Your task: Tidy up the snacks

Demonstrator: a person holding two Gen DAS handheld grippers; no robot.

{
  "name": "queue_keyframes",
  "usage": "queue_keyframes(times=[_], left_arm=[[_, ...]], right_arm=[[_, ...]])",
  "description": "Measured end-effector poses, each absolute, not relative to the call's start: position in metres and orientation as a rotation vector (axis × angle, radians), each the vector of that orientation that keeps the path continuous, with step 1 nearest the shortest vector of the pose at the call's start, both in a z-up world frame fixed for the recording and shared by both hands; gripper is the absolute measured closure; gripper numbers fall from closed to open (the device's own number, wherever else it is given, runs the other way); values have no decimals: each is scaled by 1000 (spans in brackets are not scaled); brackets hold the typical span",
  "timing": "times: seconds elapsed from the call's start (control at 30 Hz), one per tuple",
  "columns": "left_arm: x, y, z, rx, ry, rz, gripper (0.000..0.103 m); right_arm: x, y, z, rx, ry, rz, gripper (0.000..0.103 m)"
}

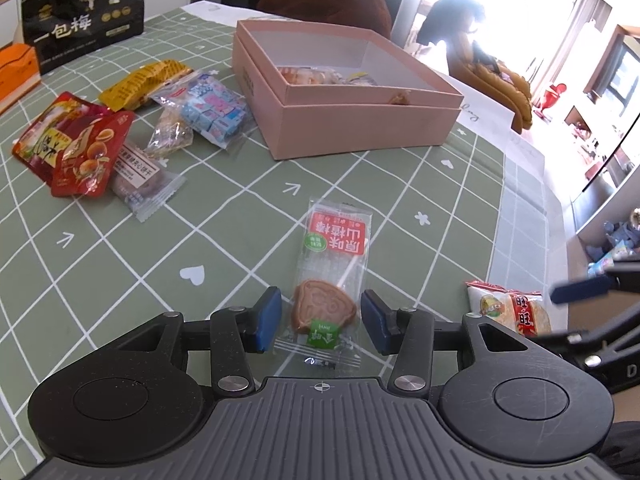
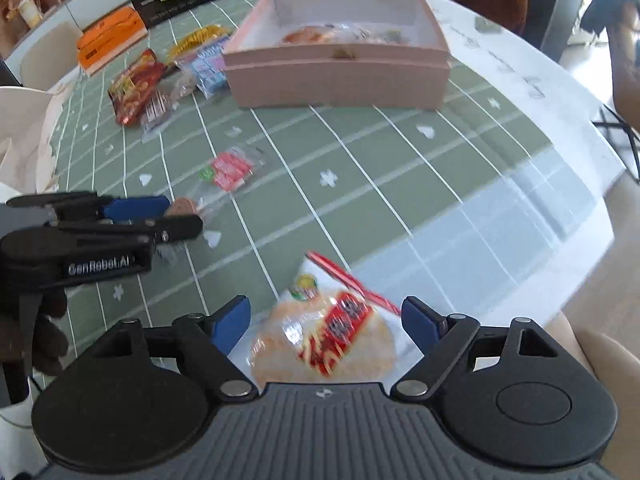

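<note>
My left gripper [image 1: 320, 316] is open, its blue pads on either side of a clear hawthorn snack packet [image 1: 334, 268] with a red label, lying on the green checked tablecloth. That packet also shows in the right wrist view [image 2: 224, 176]. My right gripper [image 2: 326, 322] is open around a rice cracker packet [image 2: 328, 336] near the table's front edge; the packet also shows in the left wrist view [image 1: 508, 306]. An open pink box [image 1: 360, 128] holding a few snacks stands further back and also shows in the right wrist view [image 2: 340, 80].
A pile of snack packets [image 1: 96, 140] lies left of the box: red, yellow, blue-and-clear ones. A black bag [image 1: 84, 12] and an orange box [image 2: 110, 38] stand at the back left. The table edge [image 2: 560, 208] runs along the right.
</note>
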State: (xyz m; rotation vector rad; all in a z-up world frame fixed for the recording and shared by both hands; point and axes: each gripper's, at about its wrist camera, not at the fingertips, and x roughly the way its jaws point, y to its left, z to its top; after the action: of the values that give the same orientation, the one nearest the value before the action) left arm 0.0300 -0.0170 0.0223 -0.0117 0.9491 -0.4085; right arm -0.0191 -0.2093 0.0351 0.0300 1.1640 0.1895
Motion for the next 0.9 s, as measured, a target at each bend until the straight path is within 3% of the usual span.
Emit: queue_keyframes(times=[0.2, 0.5, 0.9], left_arm=[[30, -15, 22, -22, 950, -412, 52], [25, -19, 22, 14, 942, -415, 52], [23, -46, 19, 188, 898, -377, 56]], right_arm=[[-19, -218, 18, 126, 1309, 176, 22], [-8, -177, 24, -87, 1128, 265, 28], [9, -204, 11, 46, 1094, 208, 10]])
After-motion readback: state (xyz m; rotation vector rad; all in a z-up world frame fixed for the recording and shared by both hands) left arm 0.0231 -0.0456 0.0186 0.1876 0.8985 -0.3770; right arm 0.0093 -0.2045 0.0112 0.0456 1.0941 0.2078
